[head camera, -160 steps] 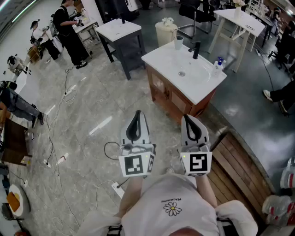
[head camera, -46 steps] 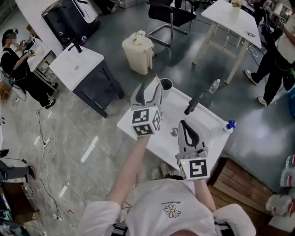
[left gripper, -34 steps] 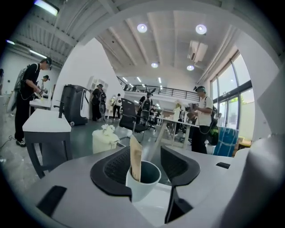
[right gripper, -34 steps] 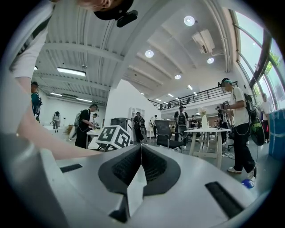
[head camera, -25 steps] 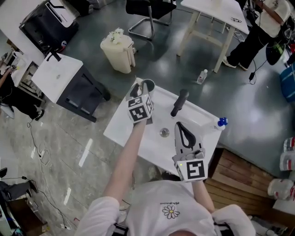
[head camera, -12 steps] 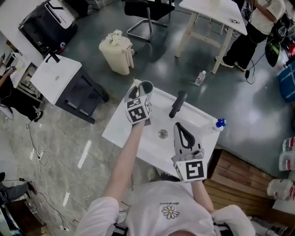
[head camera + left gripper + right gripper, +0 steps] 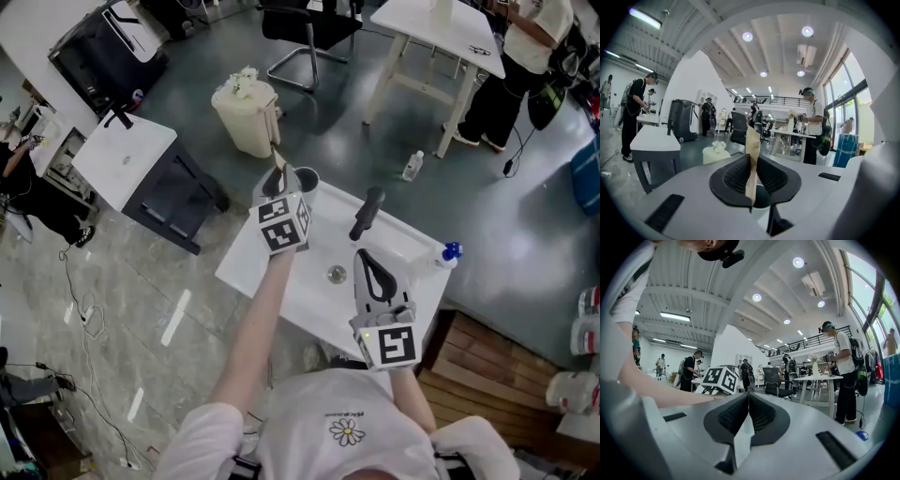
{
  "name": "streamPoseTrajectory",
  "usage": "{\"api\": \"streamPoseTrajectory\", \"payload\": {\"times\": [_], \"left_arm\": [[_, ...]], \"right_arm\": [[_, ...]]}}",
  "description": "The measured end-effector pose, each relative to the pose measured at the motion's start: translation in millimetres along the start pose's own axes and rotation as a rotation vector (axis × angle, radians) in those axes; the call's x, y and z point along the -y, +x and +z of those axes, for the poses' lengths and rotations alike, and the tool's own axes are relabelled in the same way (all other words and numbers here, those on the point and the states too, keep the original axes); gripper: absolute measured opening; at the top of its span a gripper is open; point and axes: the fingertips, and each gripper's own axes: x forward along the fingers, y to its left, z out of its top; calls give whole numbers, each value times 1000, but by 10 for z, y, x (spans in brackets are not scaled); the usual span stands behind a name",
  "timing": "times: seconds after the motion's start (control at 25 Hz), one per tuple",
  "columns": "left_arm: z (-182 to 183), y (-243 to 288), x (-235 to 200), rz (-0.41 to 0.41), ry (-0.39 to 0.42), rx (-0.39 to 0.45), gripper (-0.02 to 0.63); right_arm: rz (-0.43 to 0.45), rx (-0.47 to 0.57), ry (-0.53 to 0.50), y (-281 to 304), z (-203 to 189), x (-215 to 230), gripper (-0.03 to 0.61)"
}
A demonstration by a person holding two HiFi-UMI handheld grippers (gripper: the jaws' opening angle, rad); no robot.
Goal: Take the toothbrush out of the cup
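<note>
1. Nearest the person, well short of the cup (image 7: 306, 178), the right gripper (image 7: 371, 258) hangs over the washbasin (image 7: 242, 270). It points level, its claw is pressed together, and it holds nothing.
2. The left arm is stretched forward across the basin. It carries the left gripper (image 7: 279, 178) just beside and above the cup, pointing slightly downward. Its jaws are closing, and the ribbed pads pinch the toothbrush (image 7: 752, 140) between them.
3. The toothbrush stands nearly upright in the pinch, with its pale flat top poking above the jaws. Its lower end hangs at the cup's dark mouth, and I cannot tell whether it has cleared the rim.
4. It looks light, thin and stiff, and probably smooth enough to swivel between the pads. The hold sits mid-handle, which seems sensible. A straight lift along its length should keep the tail from catching the rim and tipping the light cup.
5. To the right of the cup stands the dark faucet (image 7: 366, 214).
6. Beyond the cup, on the floor, stands a pale bin (image 7: 246, 117).
</note>
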Motion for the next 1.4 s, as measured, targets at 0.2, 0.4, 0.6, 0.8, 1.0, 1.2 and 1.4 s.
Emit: {"api": "streamPoseTrajectory", "payload": {"times": [0.2,0.4,0.6,0.8,1.0,1.2,1.4], "left_arm": [[551,-318,83,-9,54,123,52],[1087,-800,162,-14,126,260,52],[1403,-1566,302,-26,188,403,51],[1401,-2372,382,-2,181,514,49],[1168,-2911,376,57,165,542,48],[932,-3145,300,101,180,547,48],[902,-3216,222,116,178,548,48]], "right_arm": [[23,30,-1,-81,98,-112,12],[43,56,-9,-138,194,-228,12],[54,75,-14,-196,269,-316,12],[70,74,-15,-215,307,-424,12],[86,81,-25,-224,362,-531,12],[95,111,-26,-217,424,-598,12],[89,112,-53,-225,447,-669,12]]}}
